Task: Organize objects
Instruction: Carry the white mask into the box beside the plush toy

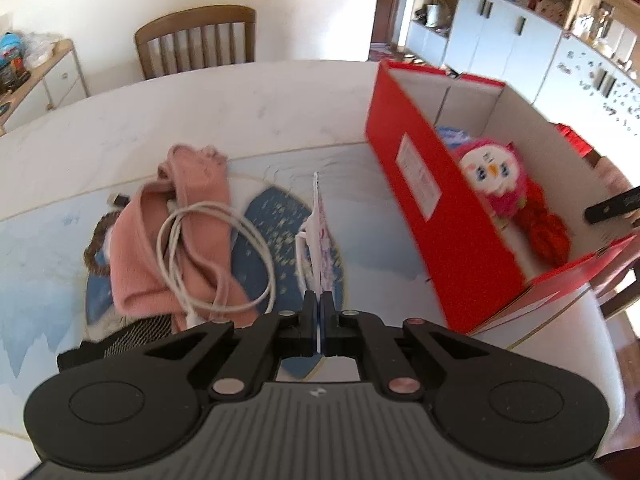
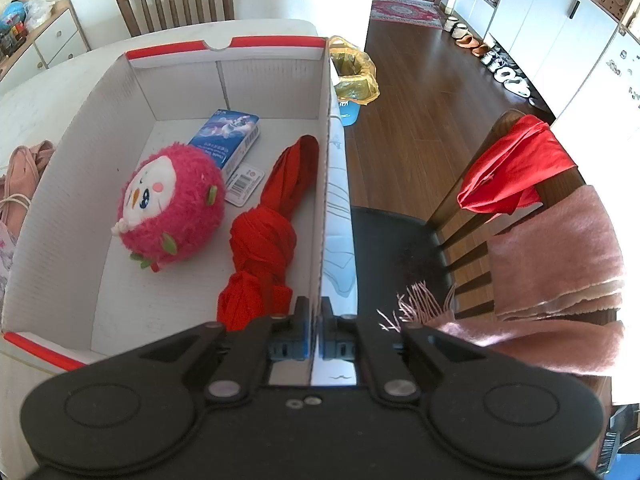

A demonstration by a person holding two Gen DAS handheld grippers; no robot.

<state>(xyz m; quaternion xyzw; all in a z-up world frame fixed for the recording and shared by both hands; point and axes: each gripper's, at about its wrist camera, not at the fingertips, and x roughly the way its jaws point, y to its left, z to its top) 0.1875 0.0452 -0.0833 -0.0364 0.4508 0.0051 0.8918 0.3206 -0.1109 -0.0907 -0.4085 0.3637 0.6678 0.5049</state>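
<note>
My left gripper (image 1: 320,301) is shut on a thin white packet with pink print (image 1: 320,232), which stands edge-on above the blue-patterned mat (image 1: 276,216). To its left, a pink cloth (image 1: 192,216) lies on the table with a coiled white cable (image 1: 269,258) on top. The red box (image 1: 420,200) with white inside walls (image 2: 80,200) stands to the right. It holds a pink plush toy (image 2: 172,208), a knotted red cloth (image 2: 264,240) and a blue packet (image 2: 228,136). My right gripper (image 2: 316,308) is shut on the box's right wall.
A black mesh item (image 1: 132,334) lies near my left gripper. A wooden chair (image 1: 196,40) stands behind the table. Beside the box, another chair (image 2: 472,216) carries a red cloth (image 2: 516,164) and a pink scarf (image 2: 560,264). A bin with a yellow bag (image 2: 354,68) sits on the floor.
</note>
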